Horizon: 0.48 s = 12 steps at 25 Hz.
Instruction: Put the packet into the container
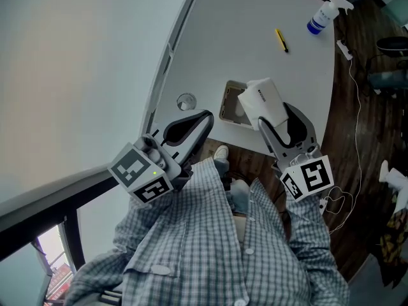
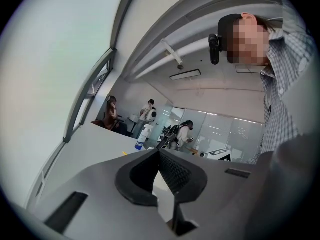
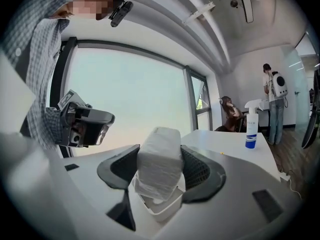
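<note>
My right gripper (image 1: 273,115) is shut on a white packet (image 1: 263,99), which it holds over the near right edge of the white table (image 1: 255,37). In the right gripper view the packet (image 3: 159,159) stands upright between the pads, and its lower end hangs just above or just inside a small white rectangular container (image 3: 161,210). From the head view the container (image 1: 229,104) sits partly under the packet. My left gripper (image 1: 194,123) is shut and empty, off to the left of the container; its fingertips (image 2: 160,156) meet with nothing between them.
A small round ring or cap (image 1: 186,101) lies on the table left of the container. Farther back are a yellow pen (image 1: 281,40) and a blue-and-white spray bottle (image 1: 324,15). A window frame (image 1: 167,56) borders the table's left side. Cables trail over the wooden floor (image 1: 357,107) at right.
</note>
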### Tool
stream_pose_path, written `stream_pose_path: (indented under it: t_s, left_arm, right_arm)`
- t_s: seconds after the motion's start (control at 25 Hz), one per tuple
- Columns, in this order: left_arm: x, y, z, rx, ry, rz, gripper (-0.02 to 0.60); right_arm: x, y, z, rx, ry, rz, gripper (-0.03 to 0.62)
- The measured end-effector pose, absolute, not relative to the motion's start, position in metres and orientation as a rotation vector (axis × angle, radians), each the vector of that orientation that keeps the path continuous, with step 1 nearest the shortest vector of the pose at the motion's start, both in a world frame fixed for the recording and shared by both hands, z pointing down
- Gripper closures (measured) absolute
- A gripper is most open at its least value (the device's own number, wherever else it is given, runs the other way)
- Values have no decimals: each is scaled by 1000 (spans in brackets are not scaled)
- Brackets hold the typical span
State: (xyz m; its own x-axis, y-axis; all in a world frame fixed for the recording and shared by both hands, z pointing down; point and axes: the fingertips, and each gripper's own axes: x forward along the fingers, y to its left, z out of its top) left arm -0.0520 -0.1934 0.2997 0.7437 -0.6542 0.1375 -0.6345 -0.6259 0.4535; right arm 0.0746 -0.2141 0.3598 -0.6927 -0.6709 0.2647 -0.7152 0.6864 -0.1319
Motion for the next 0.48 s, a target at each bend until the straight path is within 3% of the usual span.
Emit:
stream_pose_path:
  t_s: [0.48]
  left_arm:
    - [-63,-194,313,2413,-1002,-46,574]
  right_arm:
    - [47,-228,412,965,-2618,304,335]
